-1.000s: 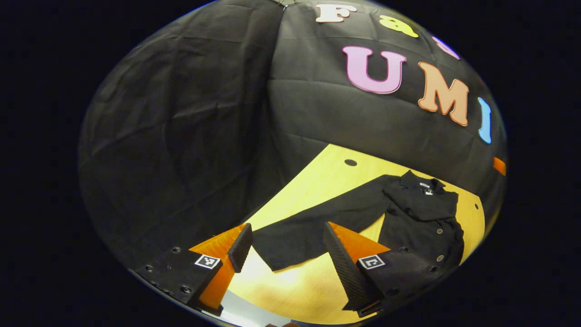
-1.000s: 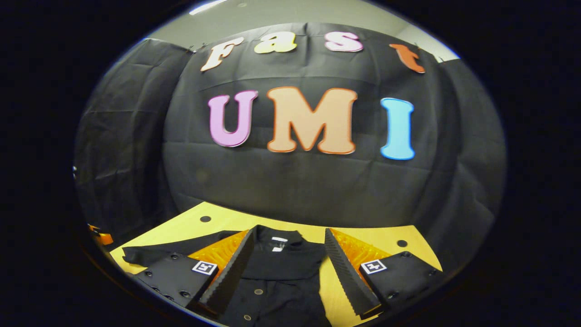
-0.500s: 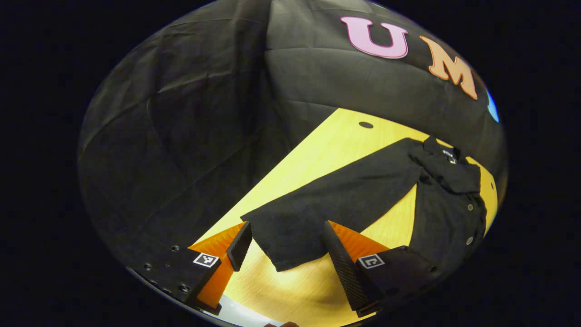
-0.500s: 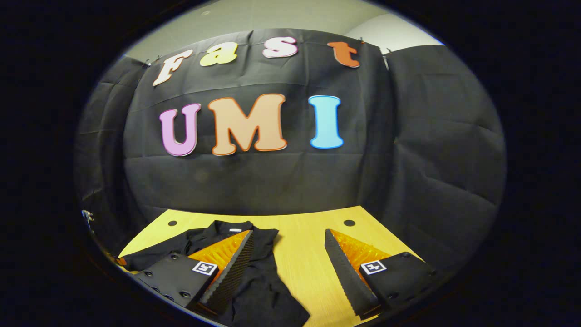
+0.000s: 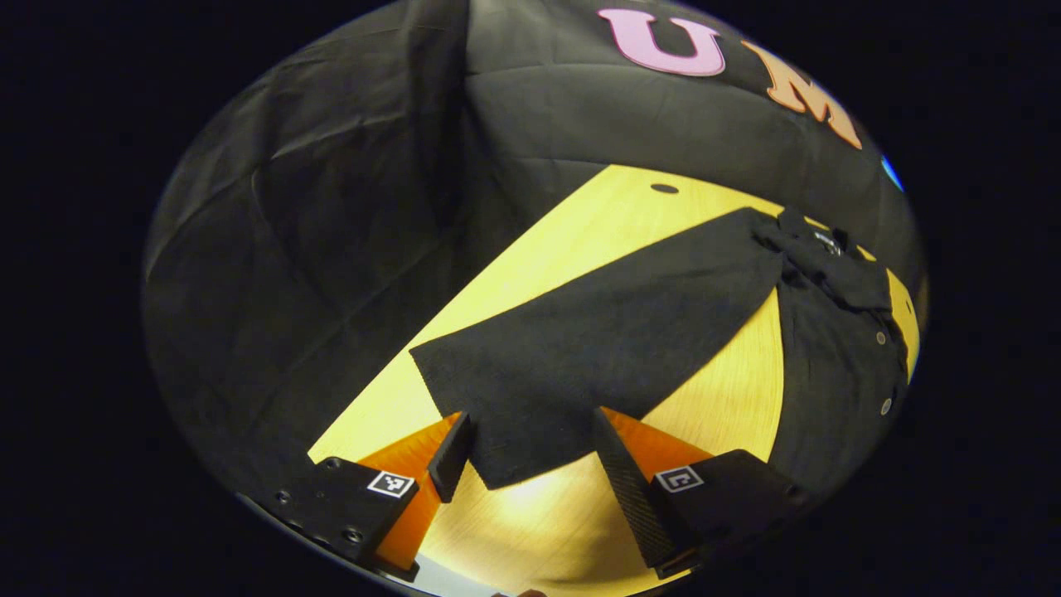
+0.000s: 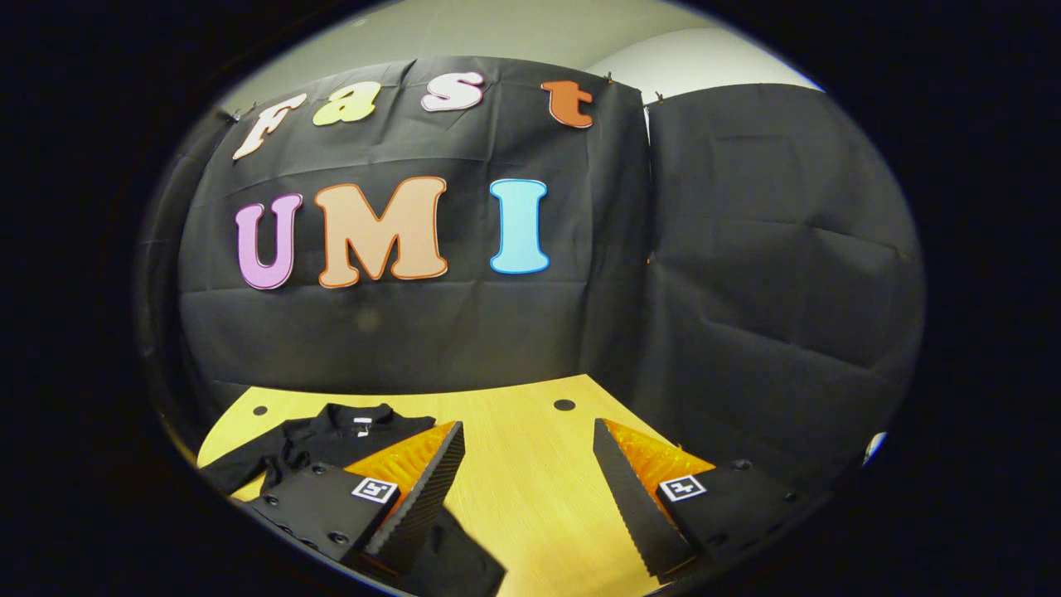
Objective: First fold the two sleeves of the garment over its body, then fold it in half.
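Note:
A black button-up garment (image 5: 837,348) lies flat on a yellow wooden table (image 5: 564,249). In the left gripper view one long sleeve (image 5: 597,348) stretches from the shoulder toward me, and its cuff end (image 5: 518,448) lies between the fingers of my left gripper (image 5: 530,452), which stands open just above the table. In the right gripper view the collar (image 6: 348,419) and upper body of the garment (image 6: 315,439) sit at the left, partly hidden behind the left finger (image 6: 419,497). My right gripper (image 6: 530,497) is open over bare table, with a dark bit of cloth (image 6: 456,564) under its left finger.
Black cloth walls close in the table at the back and both sides. Round holes (image 5: 664,188) (image 6: 564,405) mark the table's far corners. Bare wood (image 6: 530,464) spreads to the right of the garment in the right gripper view.
My left gripper has moved forward and down, so the sleeve cuff now lies between its fingers. My right gripper has swung right, off the collar and over bare table.

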`<state>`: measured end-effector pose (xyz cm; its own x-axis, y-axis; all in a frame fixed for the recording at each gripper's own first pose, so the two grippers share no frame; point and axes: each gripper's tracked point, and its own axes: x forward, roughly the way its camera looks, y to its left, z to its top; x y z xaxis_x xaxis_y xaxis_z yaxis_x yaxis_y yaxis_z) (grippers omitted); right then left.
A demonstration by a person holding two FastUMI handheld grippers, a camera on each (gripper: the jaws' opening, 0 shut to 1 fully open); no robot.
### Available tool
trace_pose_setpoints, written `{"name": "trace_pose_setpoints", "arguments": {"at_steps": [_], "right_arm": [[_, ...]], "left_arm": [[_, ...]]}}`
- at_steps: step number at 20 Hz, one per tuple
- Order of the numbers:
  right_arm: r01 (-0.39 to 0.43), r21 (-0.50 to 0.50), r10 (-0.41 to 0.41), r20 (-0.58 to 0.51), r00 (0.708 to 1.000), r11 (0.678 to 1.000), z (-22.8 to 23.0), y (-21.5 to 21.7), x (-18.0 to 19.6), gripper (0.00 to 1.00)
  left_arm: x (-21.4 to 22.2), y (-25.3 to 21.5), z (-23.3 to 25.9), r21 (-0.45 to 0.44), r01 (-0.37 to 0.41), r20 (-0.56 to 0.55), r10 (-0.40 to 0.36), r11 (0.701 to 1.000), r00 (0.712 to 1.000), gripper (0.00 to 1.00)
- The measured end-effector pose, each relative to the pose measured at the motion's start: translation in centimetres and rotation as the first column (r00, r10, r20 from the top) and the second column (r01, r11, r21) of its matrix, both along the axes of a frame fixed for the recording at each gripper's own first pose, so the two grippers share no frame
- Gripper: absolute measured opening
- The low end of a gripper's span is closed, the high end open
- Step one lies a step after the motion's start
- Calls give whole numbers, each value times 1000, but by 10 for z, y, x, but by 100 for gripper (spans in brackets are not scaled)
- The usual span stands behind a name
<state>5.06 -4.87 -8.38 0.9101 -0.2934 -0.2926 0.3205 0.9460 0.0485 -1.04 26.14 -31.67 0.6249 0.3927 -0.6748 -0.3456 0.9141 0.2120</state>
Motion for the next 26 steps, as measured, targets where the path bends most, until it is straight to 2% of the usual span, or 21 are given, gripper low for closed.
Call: {"name": "trace_pose_setpoints", "arguments": {"at_steps": [2,10,13,14,17,20,22,26], "right_arm": [[-12,-11,12,-11,1000,1000,-7,-1,-8,98],[-70,-15,70,-36,997,997,-26,18,-3,98],[-82,-11,82,-37,996,997,-28,19,-1,98],[-86,-6,85,-39,996,996,-30,19,0,98],[-85,-4,85,-40,996,996,-30,15,-1,99],[-77,-7,77,-44,996,997,-32,8,-5,99],[-71,-4,70,-44,997,997,-32,3,-7,98],[-50,11,50,-43,998,999,-35,-7,-16,98]], "left_arm": [[0,-2,-1,-50,-44,31,45,998,998,91],[-1,-3,-1,-49,-19,49,22,999,999,92],[4,-8,-2,-54,7,48,-4,999,999,84],[5,-12,-3,-57,17,42,-14,998,999,75],[11,-21,-5,-86,59,43,-56,995,998,57],[17,-30,-4,-135,64,73,-55,989,996,10],[15,-29,-3,-154,52,69,-41,987,997,0],[12,-28,-3,-145,62,46,-56,987,997,0]]}}
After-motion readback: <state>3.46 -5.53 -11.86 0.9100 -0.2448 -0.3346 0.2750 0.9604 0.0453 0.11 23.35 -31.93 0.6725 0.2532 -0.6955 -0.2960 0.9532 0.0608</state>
